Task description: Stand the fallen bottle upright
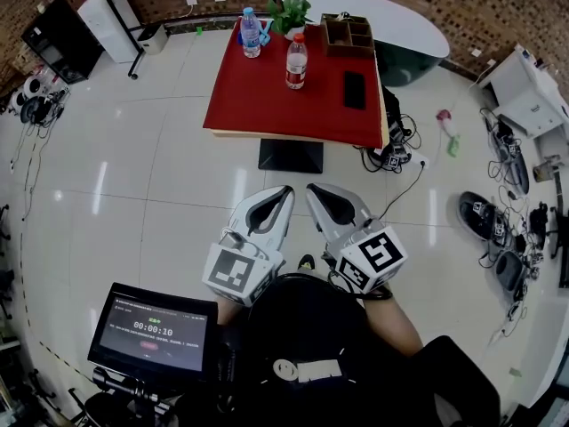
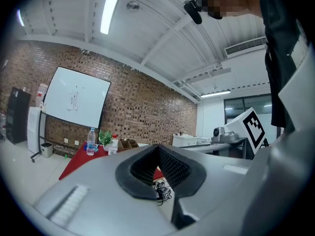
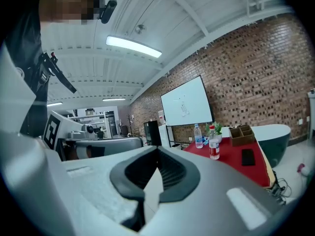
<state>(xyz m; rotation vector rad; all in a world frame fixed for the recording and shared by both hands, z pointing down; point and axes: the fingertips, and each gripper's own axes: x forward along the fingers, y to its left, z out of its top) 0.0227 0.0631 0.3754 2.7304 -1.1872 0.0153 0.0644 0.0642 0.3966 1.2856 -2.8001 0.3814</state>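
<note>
Two clear water bottles stand upright on the red table: a blue-labelled one at the back left and a red-capped one near the middle. I see no bottle lying down. My left gripper and right gripper are held side by side close to my body, well short of the table, both shut and empty. The left gripper view shows both bottles far off: the blue-labelled one and the red-capped one. In the right gripper view the red-capped bottle stands in front of the blue-labelled one.
On the table are also a potted plant, a wooden organiser box and a black phone. Cables lie on the floor at the table's right; shoes lie further right. A screen stands at my lower left.
</note>
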